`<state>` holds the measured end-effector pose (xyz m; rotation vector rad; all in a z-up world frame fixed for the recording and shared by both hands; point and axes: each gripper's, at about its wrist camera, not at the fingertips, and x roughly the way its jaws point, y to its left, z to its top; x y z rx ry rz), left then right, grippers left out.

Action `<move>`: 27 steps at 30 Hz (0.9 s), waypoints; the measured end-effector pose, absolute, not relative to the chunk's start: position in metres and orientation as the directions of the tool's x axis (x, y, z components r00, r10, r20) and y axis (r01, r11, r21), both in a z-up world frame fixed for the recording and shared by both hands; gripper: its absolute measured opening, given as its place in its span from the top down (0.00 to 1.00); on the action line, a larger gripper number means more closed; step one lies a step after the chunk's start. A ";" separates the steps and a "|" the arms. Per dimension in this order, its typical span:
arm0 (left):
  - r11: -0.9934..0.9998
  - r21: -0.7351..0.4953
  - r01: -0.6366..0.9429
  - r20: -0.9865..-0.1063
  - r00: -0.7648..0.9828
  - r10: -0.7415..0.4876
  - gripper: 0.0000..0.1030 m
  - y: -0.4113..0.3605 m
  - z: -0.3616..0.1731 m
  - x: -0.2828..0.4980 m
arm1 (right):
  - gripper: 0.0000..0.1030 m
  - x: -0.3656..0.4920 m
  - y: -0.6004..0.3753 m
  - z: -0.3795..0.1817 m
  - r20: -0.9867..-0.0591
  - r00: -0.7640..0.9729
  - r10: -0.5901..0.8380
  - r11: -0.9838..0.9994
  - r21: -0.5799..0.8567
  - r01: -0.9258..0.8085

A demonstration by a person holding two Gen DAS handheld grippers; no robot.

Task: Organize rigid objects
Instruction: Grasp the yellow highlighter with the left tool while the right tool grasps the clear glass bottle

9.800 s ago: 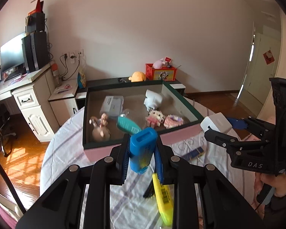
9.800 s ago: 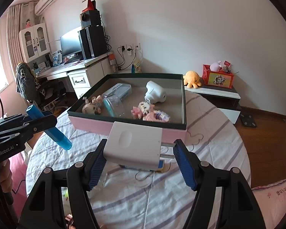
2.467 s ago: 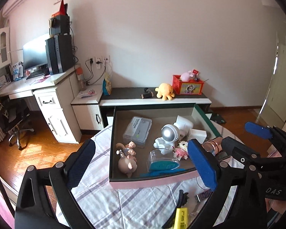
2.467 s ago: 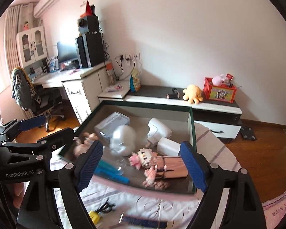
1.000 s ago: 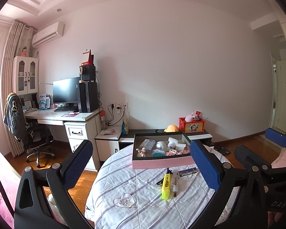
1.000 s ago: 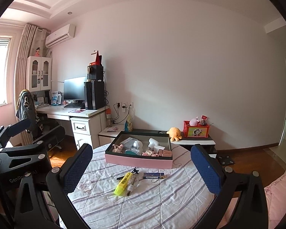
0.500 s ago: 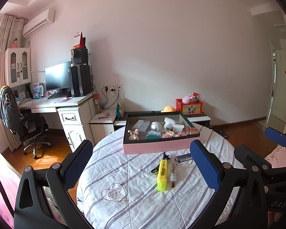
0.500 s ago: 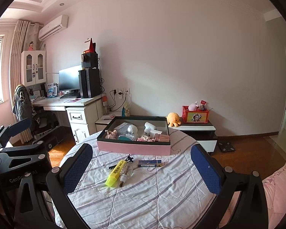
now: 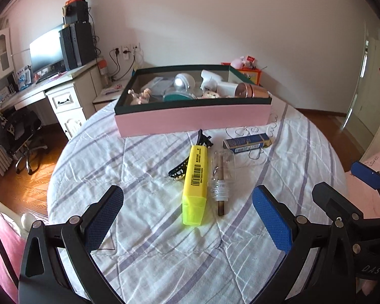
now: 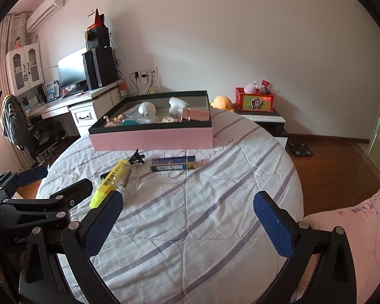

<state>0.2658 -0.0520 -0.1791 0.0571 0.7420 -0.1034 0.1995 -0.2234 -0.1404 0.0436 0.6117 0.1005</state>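
Both grippers empty, jaws wide, over striped cloth [image 9: 149, 248].
L gripper [image 9: 187, 212] just short of yellow barcoded box [image 9: 195, 182] w/ clear tube [image 9: 221, 177] beside; R gripper [image 10: 187, 217], "DAS"; blue carton [image 10: 173, 165] beyond; pink box [image 9: 192, 119] farthest.

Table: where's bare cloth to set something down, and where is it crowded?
Free: the near cloth between the grippers and the yellow highlighter, and the far-right edge past the blue box. Crowded: the strip before the pink box, with highlighter, clear bottle, black clip.
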 end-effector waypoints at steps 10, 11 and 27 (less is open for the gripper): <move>0.995 0.042 0.094 -0.718 0.695 -0.036 0.01 -0.026 -0.206 0.284 | 0.00 0.237 -0.235 -0.182 -0.647 0.751 0.131 0.991 0.099 -0.088; 0.995 0.043 0.089 -0.725 0.688 -0.030 0.01 -0.025 -0.209 0.287 | 0.00 0.240 -0.234 -0.184 -0.650 0.748 0.135 0.991 0.103 -0.089; 0.979 -0.030 0.200 -0.738 0.657 -0.157 0.76 -0.033 -0.215 0.301 | 0.00 0.256 -0.221 -0.188 -0.678 0.724 0.130 0.991 0.080 -0.103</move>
